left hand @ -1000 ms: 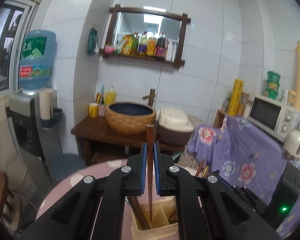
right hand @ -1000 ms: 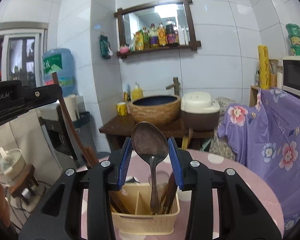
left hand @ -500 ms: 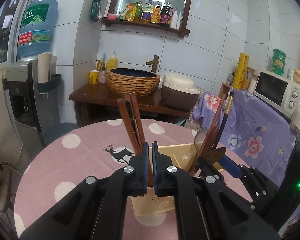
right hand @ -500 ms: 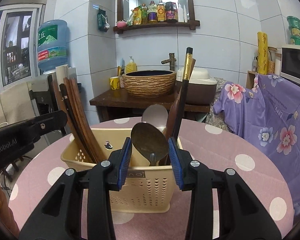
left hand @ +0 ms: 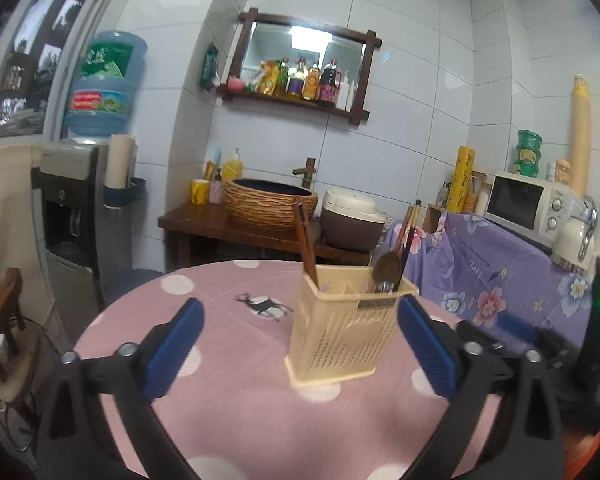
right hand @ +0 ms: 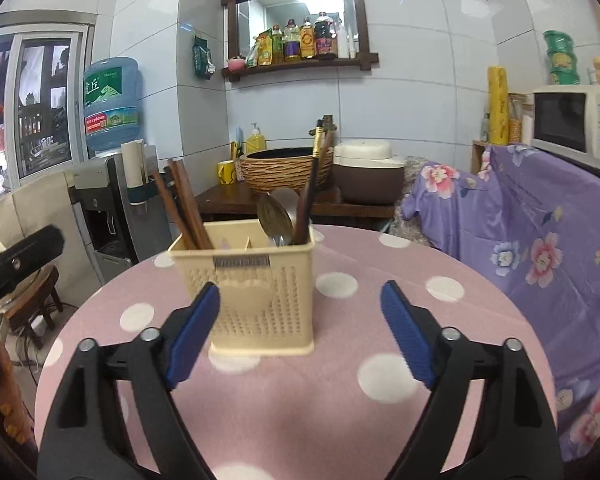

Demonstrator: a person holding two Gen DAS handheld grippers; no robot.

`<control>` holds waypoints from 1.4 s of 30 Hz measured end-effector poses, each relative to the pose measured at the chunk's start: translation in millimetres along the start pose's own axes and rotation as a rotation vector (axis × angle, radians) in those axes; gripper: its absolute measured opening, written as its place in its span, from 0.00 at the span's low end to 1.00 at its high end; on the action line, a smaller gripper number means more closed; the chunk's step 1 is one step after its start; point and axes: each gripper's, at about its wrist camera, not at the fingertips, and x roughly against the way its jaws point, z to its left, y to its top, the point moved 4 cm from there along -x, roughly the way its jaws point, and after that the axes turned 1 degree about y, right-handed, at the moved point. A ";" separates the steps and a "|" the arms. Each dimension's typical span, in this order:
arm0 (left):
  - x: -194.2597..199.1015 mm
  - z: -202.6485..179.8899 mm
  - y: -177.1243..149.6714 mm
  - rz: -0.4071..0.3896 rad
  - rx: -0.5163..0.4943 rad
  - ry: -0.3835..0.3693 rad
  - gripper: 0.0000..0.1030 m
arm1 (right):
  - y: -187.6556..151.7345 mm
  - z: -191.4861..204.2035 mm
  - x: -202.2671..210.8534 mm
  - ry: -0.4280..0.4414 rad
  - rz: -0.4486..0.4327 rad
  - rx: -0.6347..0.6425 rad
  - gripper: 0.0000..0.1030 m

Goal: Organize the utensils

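A cream plastic utensil holder (left hand: 342, 332) (right hand: 256, 292) stands on the round pink polka-dot table (left hand: 236, 396) (right hand: 340, 396). Brown wooden chopsticks (left hand: 306, 250) (right hand: 184, 206) stand in its left compartment. Metal spoons (left hand: 386, 268) (right hand: 276, 216) and darker chopsticks (right hand: 314, 172) stand in the right one. My left gripper (left hand: 300, 344) is open and empty, a little back from the holder. My right gripper (right hand: 300, 334) is open and empty, its jaws spread just in front of the holder.
A water dispenser (right hand: 108, 184) stands at the left. A wooden stand with a woven basin (right hand: 284, 170) and a rice cooker (right hand: 368, 176) is behind the table. A purple flowered cloth (right hand: 540, 220) covers a counter with a microwave (right hand: 572, 120) at the right.
My left gripper let go of the wooden chopstick and my right let go of the spoon, both now in the holder. Both grippers opened wide and pulled back from the holder.
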 end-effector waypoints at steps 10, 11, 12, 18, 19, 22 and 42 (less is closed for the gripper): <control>95.1 25.0 -90.1 0.008 0.032 0.124 0.95 | -104.0 25.8 133.9 -0.083 -0.121 0.048 0.94; 100.0 26.0 -92.5 0.012 0.035 0.132 0.95 | -113.3 30.4 144.7 -0.090 -0.127 0.065 0.94; 107.8 26.0 -96.1 0.019 0.036 0.132 0.95 | -121.9 34.2 154.9 -0.100 -0.134 0.077 0.94; 142.2 23.4 -104.5 -0.019 0.025 0.120 0.95 | -144.4 50.8 185.8 -0.068 -0.115 0.082 0.94; 146.1 21.9 -106.6 -0.028 0.011 0.124 0.95 | -144.7 53.8 190.0 -0.059 -0.121 0.086 0.94; 151.0 21.1 -106.7 -0.045 0.005 0.122 0.95 | -143.2 61.9 197.5 -0.029 -0.132 0.102 0.94; 158.7 23.3 -112.0 -0.055 -0.012 0.118 0.95 | -137.7 65.2 201.3 -0.023 -0.141 0.112 0.94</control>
